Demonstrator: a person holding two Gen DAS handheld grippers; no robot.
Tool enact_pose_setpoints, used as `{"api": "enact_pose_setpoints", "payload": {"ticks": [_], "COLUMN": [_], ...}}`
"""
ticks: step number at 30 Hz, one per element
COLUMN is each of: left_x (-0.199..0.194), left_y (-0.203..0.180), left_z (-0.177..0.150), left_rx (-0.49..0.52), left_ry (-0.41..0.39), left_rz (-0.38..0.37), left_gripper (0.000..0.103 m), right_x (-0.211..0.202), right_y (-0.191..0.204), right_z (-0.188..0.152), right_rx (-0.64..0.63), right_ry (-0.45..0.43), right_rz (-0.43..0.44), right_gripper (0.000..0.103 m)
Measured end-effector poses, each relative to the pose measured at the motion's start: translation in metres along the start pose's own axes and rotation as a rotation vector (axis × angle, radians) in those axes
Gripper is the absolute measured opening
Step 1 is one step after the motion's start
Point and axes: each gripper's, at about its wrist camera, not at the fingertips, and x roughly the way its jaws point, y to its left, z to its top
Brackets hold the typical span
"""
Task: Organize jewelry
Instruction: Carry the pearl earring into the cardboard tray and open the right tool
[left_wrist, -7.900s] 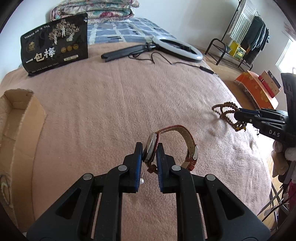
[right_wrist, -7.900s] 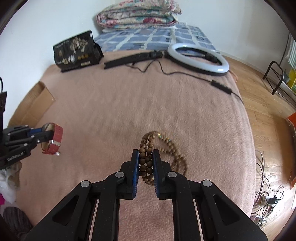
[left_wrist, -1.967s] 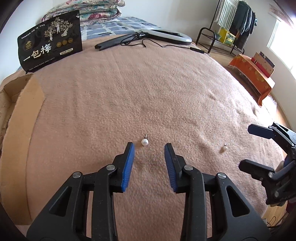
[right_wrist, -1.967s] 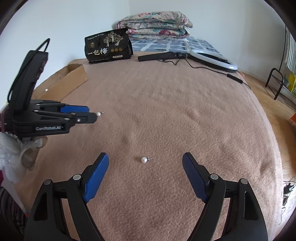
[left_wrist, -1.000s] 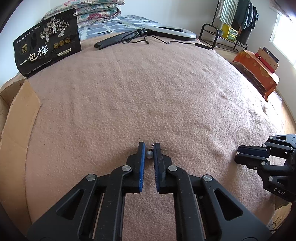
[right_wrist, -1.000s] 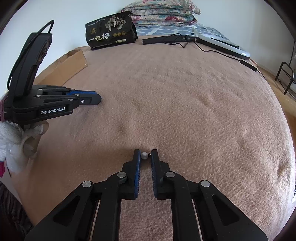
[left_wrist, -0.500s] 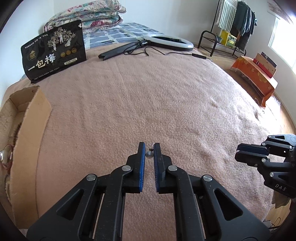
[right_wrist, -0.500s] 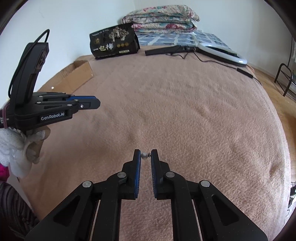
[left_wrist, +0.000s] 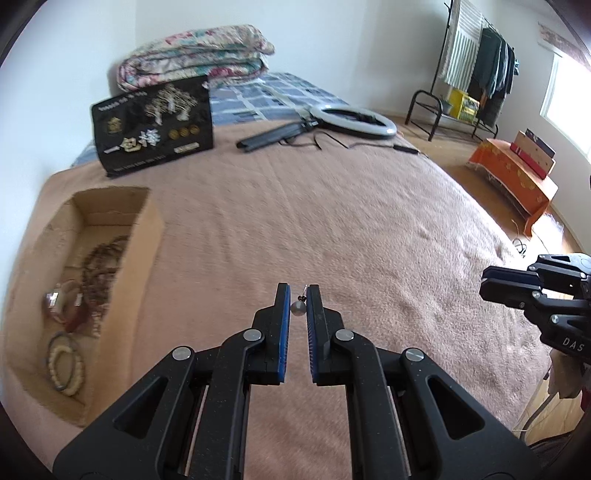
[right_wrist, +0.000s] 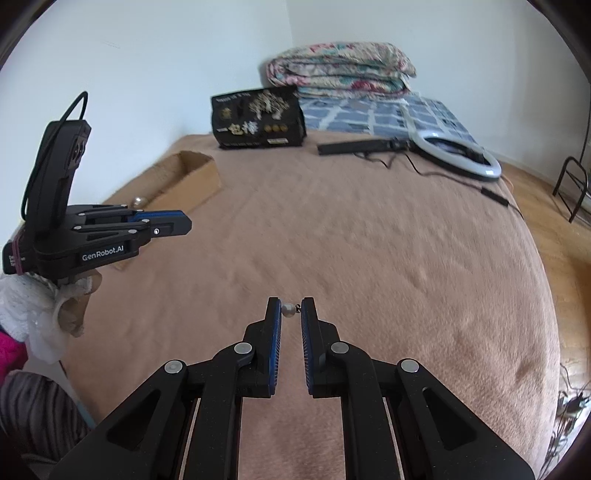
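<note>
A: Changed since a second ago?
B: Both lifted clear of pink blanket (left_wrist: 369, 229). Left gripper (left_wrist: 296, 295) clamping pearl earring (left_wrist: 297, 308); right gripper (right_wrist: 291, 306) clamping second pearl earring (right_wrist: 287, 309).
A: Room?
B: Cardboard box (left_wrist: 144, 236) far left, holding bracelets.

One pearl stud earring (left_wrist: 297, 307) is pinched post-up above the pink blanket; a second pearl stud (right_wrist: 287, 309) is pinched sideways. Bead bracelets (left_wrist: 96, 271) and a watch (left_wrist: 55, 301) are piled in the open cardboard box (left_wrist: 147, 236).

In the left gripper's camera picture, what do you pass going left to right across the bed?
Cardboard box → pearl earring in the left gripper → right gripper.
</note>
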Motion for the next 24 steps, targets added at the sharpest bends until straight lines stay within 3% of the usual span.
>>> {"api": "enact_pose_setpoints", "payload": {"ticks": [13,24], "left_x": [-0.051,-0.074], "left_y": [0.059,0.123], "left_z": [-0.008,-0.021], "left_rx": [-0.083,-0.151], "left_ry": [-0.061,-0.081], "left_rz": [0.069,0.155], "left_gripper": [0.007,0.007], "right_x": [-0.001,0.031], "right_y": [0.057,0.109], "right_z": [0.046,0.084], "right_rx": [-0.096,-0.148], "right_ry": [-0.054,-0.063], "right_rz": [0.067,0.136], "right_gripper": [0.009,0.009]}}
